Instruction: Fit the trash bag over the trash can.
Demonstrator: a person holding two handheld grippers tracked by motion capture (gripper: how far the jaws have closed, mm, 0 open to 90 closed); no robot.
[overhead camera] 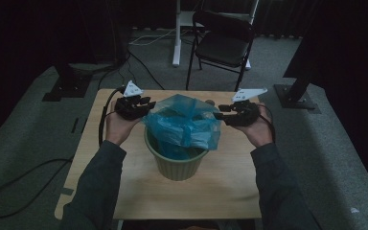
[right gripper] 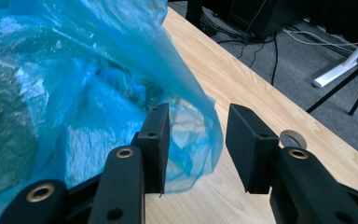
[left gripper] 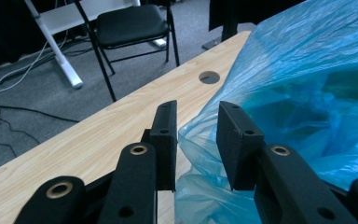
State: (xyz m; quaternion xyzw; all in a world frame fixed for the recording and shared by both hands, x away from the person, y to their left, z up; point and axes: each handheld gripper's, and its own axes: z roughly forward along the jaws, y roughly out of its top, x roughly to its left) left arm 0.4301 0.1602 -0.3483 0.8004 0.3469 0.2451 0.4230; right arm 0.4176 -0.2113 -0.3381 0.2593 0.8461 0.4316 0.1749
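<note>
Your left gripper (left gripper: 196,140) has its jaws spread, a fold of the blue bag (left gripper: 303,107) loose between them. Your right gripper (right gripper: 196,144) is spread too, the bag's edge between its jaws, unpinched. That bag lines the green bin (overhead camera: 176,165) mid-counter (overhead camera: 230,191).

High view: the bin (overhead camera: 177,160) stands at the centre of your table (overhead camera: 220,191), with the bag (overhead camera: 184,122) in it and spilling over its rim. Your left gripper (overhead camera: 146,106) sits at the bag's 9 o'clock, your right gripper (overhead camera: 219,115) at its 3 o'clock. The chair (overhead camera: 223,40) stands on the floor at 12 o'clock, behind the table.
</note>
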